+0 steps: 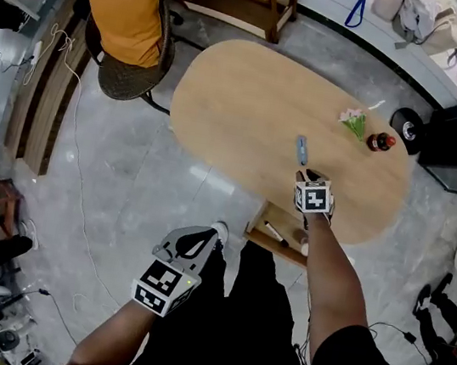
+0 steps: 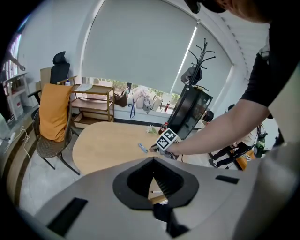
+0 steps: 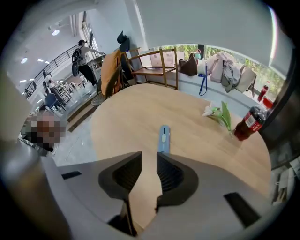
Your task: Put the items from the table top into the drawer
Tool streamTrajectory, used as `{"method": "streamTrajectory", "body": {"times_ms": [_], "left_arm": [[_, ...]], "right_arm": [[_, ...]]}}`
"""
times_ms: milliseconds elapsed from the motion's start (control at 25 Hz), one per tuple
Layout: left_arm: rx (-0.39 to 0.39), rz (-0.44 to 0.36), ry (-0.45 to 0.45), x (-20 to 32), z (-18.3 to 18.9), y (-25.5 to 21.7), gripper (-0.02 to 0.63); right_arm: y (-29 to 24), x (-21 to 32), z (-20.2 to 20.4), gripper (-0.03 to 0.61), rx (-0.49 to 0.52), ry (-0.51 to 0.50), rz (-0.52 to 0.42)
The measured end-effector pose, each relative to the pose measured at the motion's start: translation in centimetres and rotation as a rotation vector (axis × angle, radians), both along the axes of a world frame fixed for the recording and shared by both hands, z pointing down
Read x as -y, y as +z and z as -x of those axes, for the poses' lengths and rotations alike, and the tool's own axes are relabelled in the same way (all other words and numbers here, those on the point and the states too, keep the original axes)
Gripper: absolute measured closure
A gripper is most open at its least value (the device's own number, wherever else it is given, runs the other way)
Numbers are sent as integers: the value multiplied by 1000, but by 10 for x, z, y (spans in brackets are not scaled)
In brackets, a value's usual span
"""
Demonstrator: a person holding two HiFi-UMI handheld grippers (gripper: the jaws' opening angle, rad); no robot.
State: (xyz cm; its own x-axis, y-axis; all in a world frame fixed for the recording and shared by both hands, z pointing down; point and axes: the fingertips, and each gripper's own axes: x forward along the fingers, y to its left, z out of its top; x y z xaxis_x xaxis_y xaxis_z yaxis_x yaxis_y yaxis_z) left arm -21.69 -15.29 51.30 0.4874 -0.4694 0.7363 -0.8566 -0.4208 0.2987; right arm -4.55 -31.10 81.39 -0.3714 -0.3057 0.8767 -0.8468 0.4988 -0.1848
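Nearest the lens hangs the left claw (image 1: 200, 240), low by the person's leg and clear of the worktop (image 1: 241, 102). Its own view shows the tips (image 2: 153, 161) met and nothing caught between them. Further out, the right claw (image 1: 308, 178) points steeply down at the near part of the worktop. Its jaws stand partly apart with only bare wood in the gap (image 3: 149, 154). Just ahead of those tips lies the blue cutter (image 3: 163, 137), flat on the wood (image 1: 302, 149), its long axis roughly in line with the gap. It looks light and stiff, probably a smooth plastic shell, so it should lift with little force. Because it lies so low, it may skid away if the pads meet it unevenly. The best hold seems to be across its narrow width near the middle, tips almost down on the wood. The drawer (image 1: 254, 220) stands open under the near edge, a marker (image 1: 276, 233) already inside. A bottle (image 1: 380, 142) and a flower sprig (image 1: 354, 122) wait well apart from the cutter, toward the far right.
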Motion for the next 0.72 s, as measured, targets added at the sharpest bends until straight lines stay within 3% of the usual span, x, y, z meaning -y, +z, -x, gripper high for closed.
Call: {"method": "streamTrajectory", "body": {"times_ms": [400,720], "left_arm": [[34,74,-90,-5,5,37,612],[33,96,-144,-16,13,48,612]], "right_arm": [[56,46,8,433,-81,-104,9],[78,63,15,419,-129,-110,23]]}}
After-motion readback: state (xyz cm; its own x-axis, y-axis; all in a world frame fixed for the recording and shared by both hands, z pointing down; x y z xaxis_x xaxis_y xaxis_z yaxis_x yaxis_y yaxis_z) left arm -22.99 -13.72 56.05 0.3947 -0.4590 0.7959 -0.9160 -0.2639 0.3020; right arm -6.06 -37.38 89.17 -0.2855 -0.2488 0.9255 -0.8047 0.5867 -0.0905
